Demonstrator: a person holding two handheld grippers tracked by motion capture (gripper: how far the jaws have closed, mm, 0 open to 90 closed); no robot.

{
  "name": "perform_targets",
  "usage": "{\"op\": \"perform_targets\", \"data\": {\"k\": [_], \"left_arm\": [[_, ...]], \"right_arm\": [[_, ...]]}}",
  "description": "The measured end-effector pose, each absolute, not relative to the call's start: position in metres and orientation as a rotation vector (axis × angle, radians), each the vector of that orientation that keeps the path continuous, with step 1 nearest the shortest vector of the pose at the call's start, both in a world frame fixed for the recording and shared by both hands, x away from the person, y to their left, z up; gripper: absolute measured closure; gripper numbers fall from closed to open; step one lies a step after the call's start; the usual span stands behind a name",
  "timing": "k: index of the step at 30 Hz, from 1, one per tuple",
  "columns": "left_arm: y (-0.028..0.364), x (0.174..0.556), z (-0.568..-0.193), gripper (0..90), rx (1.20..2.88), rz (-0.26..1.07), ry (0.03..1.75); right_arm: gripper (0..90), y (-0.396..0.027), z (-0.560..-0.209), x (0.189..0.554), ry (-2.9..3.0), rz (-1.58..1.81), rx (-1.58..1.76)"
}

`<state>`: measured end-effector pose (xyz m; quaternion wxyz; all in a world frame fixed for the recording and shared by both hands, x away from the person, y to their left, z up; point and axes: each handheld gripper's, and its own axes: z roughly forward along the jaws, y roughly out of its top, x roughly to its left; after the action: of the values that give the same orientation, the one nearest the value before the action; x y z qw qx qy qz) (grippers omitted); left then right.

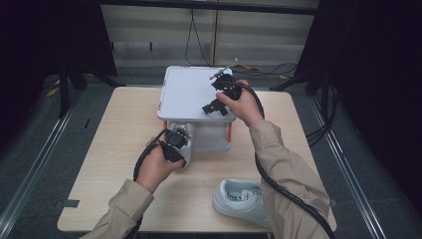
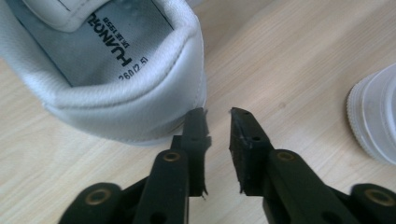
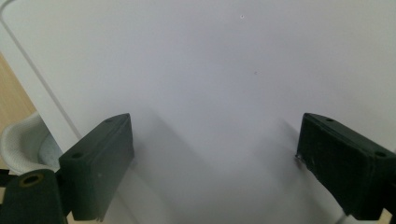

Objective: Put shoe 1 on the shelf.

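A white shoe (image 2: 116, 93) lies on the wooden table with its heel toward my left gripper (image 2: 217, 114). The jaws stand a narrow gap apart with nothing between them, the left fingertip right beside the heel. In the high view that gripper (image 1: 179, 140) sits at the front of a small white shelf (image 1: 186, 92), low by its lower level. My right gripper (image 1: 219, 92) hovers over the shelf's top panel (image 3: 210, 60), its jaws wide apart and empty (image 3: 215, 135). A second white shoe (image 1: 239, 199) lies at the table's near edge, and its toe (image 2: 373, 121) shows in the left gripper view.
The shelf stands at the far middle of the light wooden table (image 1: 124, 149), with an orange post (image 1: 230, 130) at its right front. Below the panel's left edge a white shoe rim (image 3: 21, 140) peeks out. Cables trail from both grippers; dark curtains flank the table.
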<state>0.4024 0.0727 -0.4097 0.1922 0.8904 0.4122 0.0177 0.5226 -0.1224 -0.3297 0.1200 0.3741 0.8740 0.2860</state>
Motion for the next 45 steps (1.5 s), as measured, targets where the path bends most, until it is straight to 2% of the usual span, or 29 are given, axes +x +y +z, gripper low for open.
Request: {"op": "perform_targets", "data": {"k": [2, 4, 9, 14, 25, 30, 37, 45], "left_arm": [[0.072, 0.406, -0.409, 79.3, 2.494, 0.078, 1.156], [0.073, 0.412, -0.411, 78.5, 2.461, 0.125, 1.190], [0.071, 0.421, -0.411, 76.8, 2.449, 0.113, 1.194], [0.066, 0.433, -0.409, 76.3, 2.443, 0.186, 1.208], [0.061, 0.440, -0.407, 77.2, 2.385, 0.206, 1.196], [0.066, 0.433, -0.410, 73.5, 2.418, 0.119, 1.242], [0.084, 0.428, -0.411, 70.5, 2.427, 0.167, 1.271], [0.081, 0.437, -0.418, 74.8, 2.393, 0.195, 1.300]], "right_arm": [[10.6, -0.122, -0.330, 0.523, 2.551, 0.832, 1.088], [10.6, -0.122, -0.330, 0.523, 2.553, 0.829, 1.089], [10.5, -0.122, -0.329, 0.525, 2.560, 0.822, 1.085], [10.4, -0.121, -0.329, 0.525, 2.562, 0.821, 1.091], [10.4, -0.121, -0.330, 0.525, 2.560, 0.824, 1.089], [10.4, -0.121, -0.330, 0.525, 2.560, 0.828, 1.085], [10.4, -0.121, -0.330, 0.524, 2.559, 0.827, 1.084], [10.4, -0.121, -0.330, 0.525, 2.557, 0.827, 1.081]]}}
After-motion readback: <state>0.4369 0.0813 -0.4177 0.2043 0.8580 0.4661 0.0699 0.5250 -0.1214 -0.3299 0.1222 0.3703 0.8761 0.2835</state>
